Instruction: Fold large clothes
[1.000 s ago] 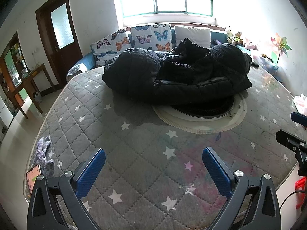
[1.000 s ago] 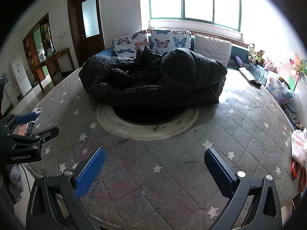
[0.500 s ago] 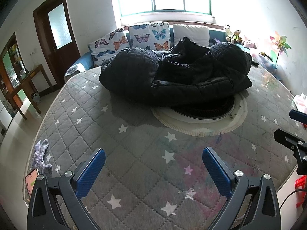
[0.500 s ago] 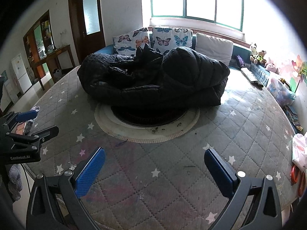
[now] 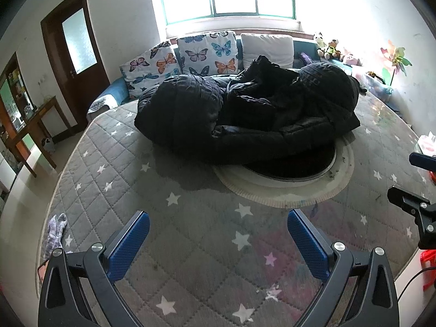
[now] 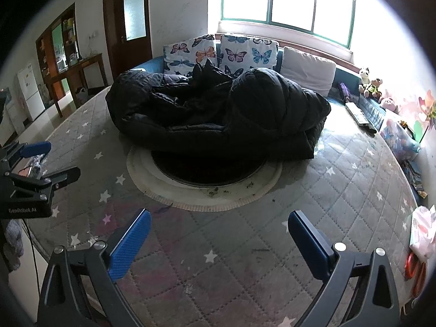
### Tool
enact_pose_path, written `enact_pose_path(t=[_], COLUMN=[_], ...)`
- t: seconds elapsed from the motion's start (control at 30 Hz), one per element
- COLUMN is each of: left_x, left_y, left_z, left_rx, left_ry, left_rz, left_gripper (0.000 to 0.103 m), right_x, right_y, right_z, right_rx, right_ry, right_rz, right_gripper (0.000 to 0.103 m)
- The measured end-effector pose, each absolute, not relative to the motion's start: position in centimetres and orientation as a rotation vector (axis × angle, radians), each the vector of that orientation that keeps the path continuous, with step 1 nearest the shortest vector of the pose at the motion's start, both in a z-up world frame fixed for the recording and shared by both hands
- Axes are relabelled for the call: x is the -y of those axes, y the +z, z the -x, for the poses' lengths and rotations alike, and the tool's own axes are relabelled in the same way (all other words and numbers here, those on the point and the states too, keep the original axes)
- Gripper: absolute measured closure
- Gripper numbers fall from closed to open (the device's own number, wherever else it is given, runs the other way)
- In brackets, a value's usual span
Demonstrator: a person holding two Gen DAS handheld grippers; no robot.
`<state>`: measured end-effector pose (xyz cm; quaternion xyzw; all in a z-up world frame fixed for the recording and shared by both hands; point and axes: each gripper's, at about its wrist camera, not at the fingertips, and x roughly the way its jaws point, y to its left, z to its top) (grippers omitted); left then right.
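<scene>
1. The black puffy quilted coat [image 5: 245, 114] lies crumpled in a heap on the far half of the star-quilted bench [image 5: 190, 231], overlapping the round mat [image 6: 204, 190].
2. My left gripper [image 5: 218, 234] and right gripper [image 6: 218, 231] have jaws spread wide, holding nothing, well short of the coat.
3. The left gripper's body reads "GenRobot.AI".

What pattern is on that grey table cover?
White stars on the grey quilted table cover, clearest in the left wrist view.
</scene>
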<state>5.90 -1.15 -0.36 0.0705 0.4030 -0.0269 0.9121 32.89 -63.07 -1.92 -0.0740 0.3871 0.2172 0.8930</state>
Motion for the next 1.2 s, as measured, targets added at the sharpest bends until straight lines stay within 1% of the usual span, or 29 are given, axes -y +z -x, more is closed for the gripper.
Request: enact_pose_path(t=[0.2,0.4,0.5,0.57,0.63,0.73,0.83,0.9,0.93,0.97,1.0,1.03,1.07,1.1,1.13,1.17,1.2], left_x=[0.5,0.0,0.3,0.9,1.6,2.9,4.5,5.7,6.3,6.6,6.8,7.0,6.9,6.8,6.6,6.3,6.1], left_y=[0.3,2.4,3.6,4.1,4.5,4.7,4.0,3.0,2.4,1.9,1.2,0.3,-0.3,-0.7,-1.0,-0.9,-0.7], left_z=[-8.2,-11.6,-13.9,-15.5,-17.2,-19.8,-23.2,-25.6,-26.8,-27.7,-28.7,-29.5,-30.4,-30.9,-31.3,-31.3,-31.0], left_rx=[-0.835,-0.809,-0.799,-0.799,-0.805,-0.817,-0.862,-0.901,-0.917,-0.931,-0.955,-0.982,-1.017,-1.039,-1.053,-1.050,-1.040], left_ry=[-0.068,-0.090,-0.122,-0.155,-0.183,-0.250,-0.289,-0.275,-0.276,-0.267,-0.252,-0.255,-0.273,-0.287,-0.291,-0.300,-0.311], left_rz=[-0.139,-0.157,-0.180,-0.197,-0.209,-0.217,-0.230,-0.257,-0.280,-0.292,-0.302,-0.300,-0.275,-0.247,-0.224,-0.202,-0.194], left_gripper=[0.000,0.000,0.000,0.000,0.000,0.000,0.000,0.011,0.015,0.021,0.034,0.042,0.058,0.070,0.074,0.081,0.087], right_x=[62.9,63.0,62.8,62.6,62.2,61.5,60.5,60.0,59.7,59.4,59.3,59.2,59.4,59.5,59.9,60.4,60.7], right_y=[-1.9,-1.1,-0.1,0.5,1.4,2.1,1.7,0.8,0.3,-0.5,-0.8,-1.4,-1.2,-1.2,-0.9,-0.4,0.0], right_z=[-34.4,-37.0,-38.9,-40.3,-42.3,-45.0,-47.5,-48.9,-49.5,-50.2,-50.5,-50.7,-50.8,-50.6,-50.2,-50.0,-49.8], right_rx=[-0.817,-0.820,-0.801,-0.789,-0.774,-0.767,-0.784,-0.803,-0.818,-0.837,-0.848,-0.863,-0.869,-0.870,-0.869,-0.869,-0.867], right_ry=[0.464,0.492,0.500,0.492,0.492,0.509,0.517,0.509,0.506,0.499,0.495,0.500,0.498,0.497,0.503,0.509,0.510], right_rz=[0.180,0.200,0.234,0.265,0.302,0.328,0.367,0.391,0.403,0.418,0.425,0.424,0.428,0.429,0.411,0.392,0.380], right_gripper=[0.000,0.000,0.003,0.007,0.008,0.012,0.014,0.019,0.031,0.040,0.042,0.049,0.055,0.058,0.062,0.066,0.067])
